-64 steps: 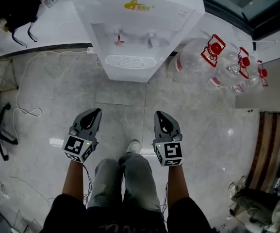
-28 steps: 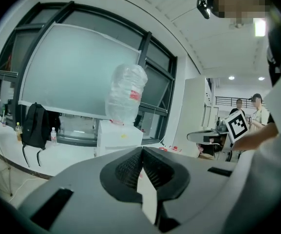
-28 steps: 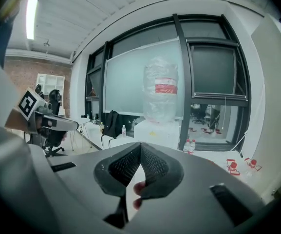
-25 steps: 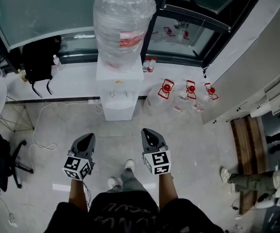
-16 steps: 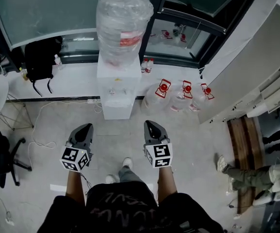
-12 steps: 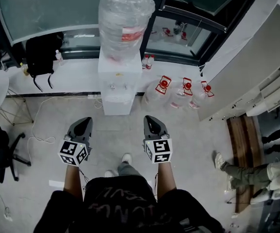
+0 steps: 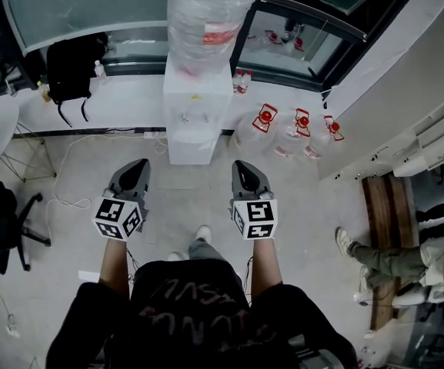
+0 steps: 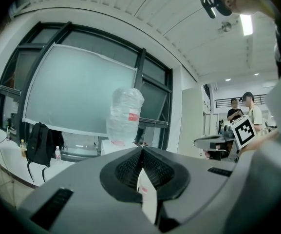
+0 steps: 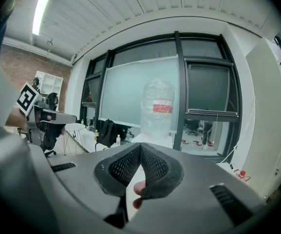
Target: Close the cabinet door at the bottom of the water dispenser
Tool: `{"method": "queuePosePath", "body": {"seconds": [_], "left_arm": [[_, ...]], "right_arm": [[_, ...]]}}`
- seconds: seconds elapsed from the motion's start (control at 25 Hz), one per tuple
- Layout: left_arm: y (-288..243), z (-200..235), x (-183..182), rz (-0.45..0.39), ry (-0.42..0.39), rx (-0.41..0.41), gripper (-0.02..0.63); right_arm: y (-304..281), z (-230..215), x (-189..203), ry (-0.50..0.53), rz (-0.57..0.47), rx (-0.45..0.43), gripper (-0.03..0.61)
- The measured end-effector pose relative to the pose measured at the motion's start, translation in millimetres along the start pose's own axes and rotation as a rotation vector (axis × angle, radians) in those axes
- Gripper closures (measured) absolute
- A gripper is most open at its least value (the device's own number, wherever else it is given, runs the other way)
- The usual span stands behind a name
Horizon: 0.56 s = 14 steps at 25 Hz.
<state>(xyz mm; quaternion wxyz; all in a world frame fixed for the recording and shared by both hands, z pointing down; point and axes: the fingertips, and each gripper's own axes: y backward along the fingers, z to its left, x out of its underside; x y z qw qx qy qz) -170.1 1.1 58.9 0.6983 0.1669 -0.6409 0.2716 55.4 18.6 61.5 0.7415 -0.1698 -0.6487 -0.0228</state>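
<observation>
Plainly, the person is standing well apart from the water dispenser (image 7: 197,121), which is sitting against the white ledge (image 7: 129,102) under its big bottle (image 7: 210,14). The left gripper (image 7: 140,164) and the right gripper (image 7: 242,166) are both pointing towards it, jaws pressed together on nothing. No cabinet door is showing ajar from above, so the closing is looking done; any check is calling for crouching low and pushing flat with a closed tip
</observation>
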Motion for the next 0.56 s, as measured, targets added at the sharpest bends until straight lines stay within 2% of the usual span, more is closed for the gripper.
{"method": "queuePosePath", "body": {"seconds": [0.16,0.56], "left_arm": [[2.8,-1.8,-1.5,-0.012,0.02,0.012,0.6],[6.4,-16.4,1.1,0.012,-0.023,0.029,0.6]], "right_arm": [[4.0,4.1,3.3,0.003,-0.001,0.002,0.566],[13.8,8.1,5.6,0.012,-0.001,0.004,0.566]]}}
